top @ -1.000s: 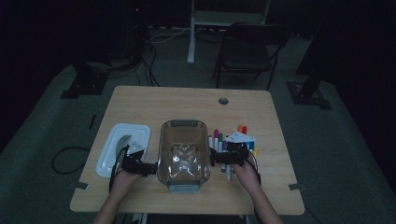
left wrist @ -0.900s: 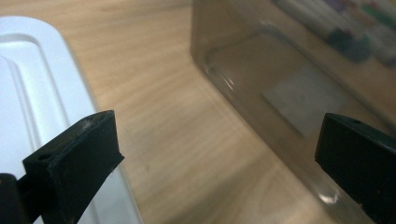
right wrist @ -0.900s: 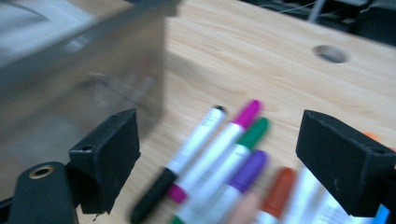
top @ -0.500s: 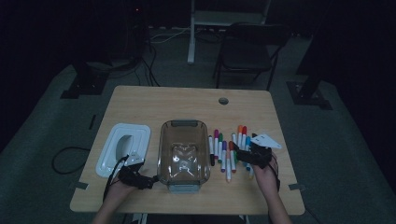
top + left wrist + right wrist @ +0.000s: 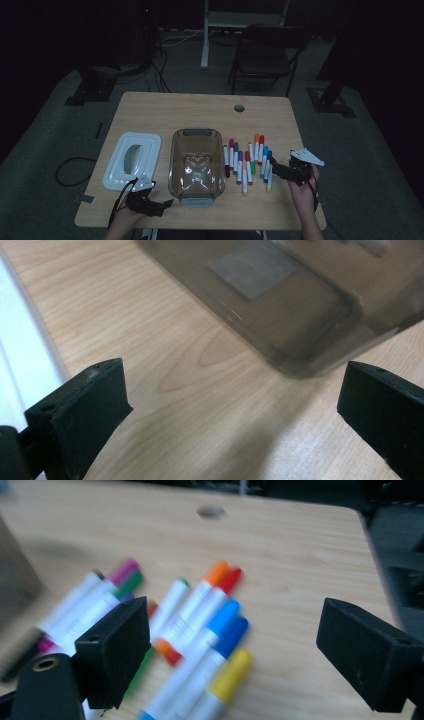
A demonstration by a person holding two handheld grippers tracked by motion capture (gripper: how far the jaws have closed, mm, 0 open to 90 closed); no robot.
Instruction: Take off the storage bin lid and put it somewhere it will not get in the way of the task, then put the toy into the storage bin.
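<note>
A clear plastic bin point(image 5: 196, 165) stands in the middle of the wooden table point(image 5: 200, 112), its near corner point(image 5: 300, 315) filling the top of the left gripper view. Several coloured markers point(image 5: 247, 161) lie in a row to its right, blurred in the right gripper view point(image 5: 200, 630). My left gripper point(image 5: 162, 205) is open near the table's front edge, left of the bin's near end, its jaws wide apart over bare wood. My right gripper point(image 5: 278, 169) is open just right of the markers, nothing between its jaws.
A white lid point(image 5: 132, 160) lies flat left of the bin, its edge point(image 5: 25, 355) beside my left jaw. A cable hole point(image 5: 239, 108) is at the table's far side. A chair point(image 5: 265, 55) stands beyond the table.
Both grippers have drawn away from the bin: the left toward the front edge, the right outward past the markers, which now lie uncovered.
</note>
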